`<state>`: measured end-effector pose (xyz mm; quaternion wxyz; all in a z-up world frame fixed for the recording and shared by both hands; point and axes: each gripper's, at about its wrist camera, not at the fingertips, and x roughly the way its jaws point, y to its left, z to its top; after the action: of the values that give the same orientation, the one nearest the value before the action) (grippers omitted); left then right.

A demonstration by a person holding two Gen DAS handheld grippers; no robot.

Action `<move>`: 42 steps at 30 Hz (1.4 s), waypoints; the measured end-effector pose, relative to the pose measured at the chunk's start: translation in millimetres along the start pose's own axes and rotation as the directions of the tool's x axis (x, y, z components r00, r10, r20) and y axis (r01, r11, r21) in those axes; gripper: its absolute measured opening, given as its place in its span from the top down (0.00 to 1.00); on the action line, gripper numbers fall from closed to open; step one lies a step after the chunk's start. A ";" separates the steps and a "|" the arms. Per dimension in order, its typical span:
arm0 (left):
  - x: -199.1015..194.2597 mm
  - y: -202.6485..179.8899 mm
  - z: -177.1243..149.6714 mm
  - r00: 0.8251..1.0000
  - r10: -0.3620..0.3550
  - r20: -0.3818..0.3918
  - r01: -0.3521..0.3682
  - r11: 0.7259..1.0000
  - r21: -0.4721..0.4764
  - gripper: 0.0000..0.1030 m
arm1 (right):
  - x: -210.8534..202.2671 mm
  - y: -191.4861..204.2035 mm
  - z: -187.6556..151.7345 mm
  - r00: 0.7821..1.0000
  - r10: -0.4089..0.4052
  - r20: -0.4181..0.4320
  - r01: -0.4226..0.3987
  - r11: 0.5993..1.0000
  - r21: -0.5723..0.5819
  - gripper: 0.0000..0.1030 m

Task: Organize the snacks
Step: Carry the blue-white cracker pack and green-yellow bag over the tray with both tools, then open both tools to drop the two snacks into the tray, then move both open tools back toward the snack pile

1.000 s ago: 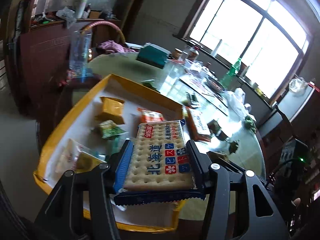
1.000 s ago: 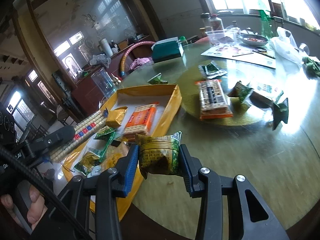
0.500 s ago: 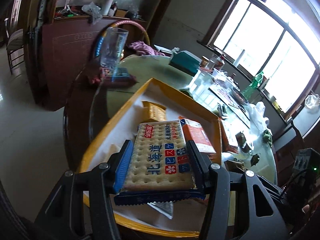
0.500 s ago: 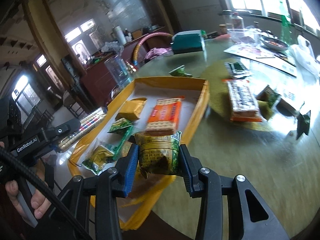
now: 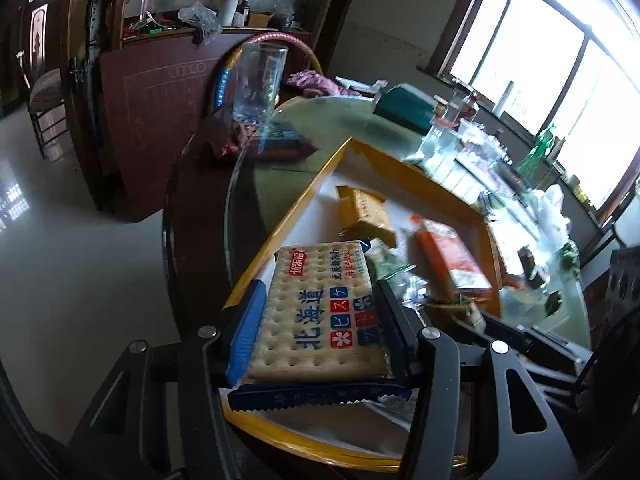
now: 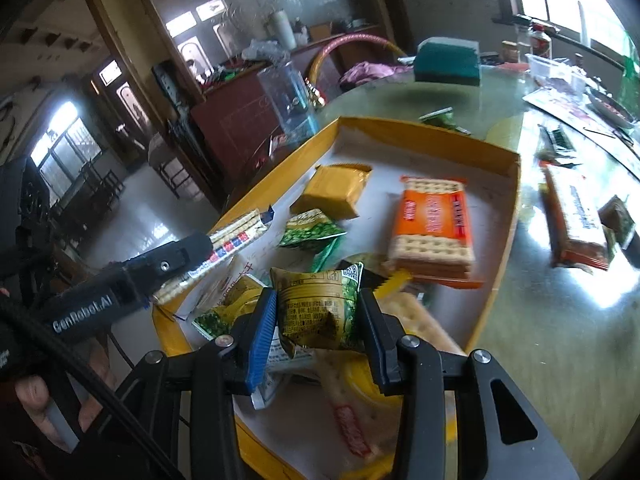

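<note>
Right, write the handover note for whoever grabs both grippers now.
Left gripper: shut on the cracker pack, held over the yellow tray's near-left edge.
Right gripper: shut on the green snack packet, held over the tray's near end.
Done: orange cracker pack, yellow packet and small green packets lie in the tray.
Left: release both; another orange pack and small packets remain on the table.
</note>
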<state>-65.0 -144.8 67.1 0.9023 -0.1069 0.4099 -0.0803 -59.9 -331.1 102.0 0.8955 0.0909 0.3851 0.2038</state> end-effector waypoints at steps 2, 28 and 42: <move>4.3 2.8 -0.8 1.000 -0.002 -0.019 0.002 1.000 0.002 0.45 | 3.8 2.2 2.0 1.000 -0.010 -0.009 0.010 1.000 -0.006 0.60; -31.5 -74.7 -15.0 0.987 -0.158 0.016 0.157 0.986 0.047 0.15 | -86.9 -62.5 -37.4 0.971 0.058 0.232 -0.098 0.982 0.164 0.22; -16.9 -204.5 -56.1 0.957 -0.271 -0.103 0.289 0.921 0.262 0.14 | -144.6 -186.7 -112.7 0.934 -0.339 0.115 0.239 0.829 0.505 0.22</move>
<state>-130.2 -345.2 96.3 0.8737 -0.0359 0.4044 -0.2679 -176.5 -561.4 59.2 0.8986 0.2717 0.3413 -0.0475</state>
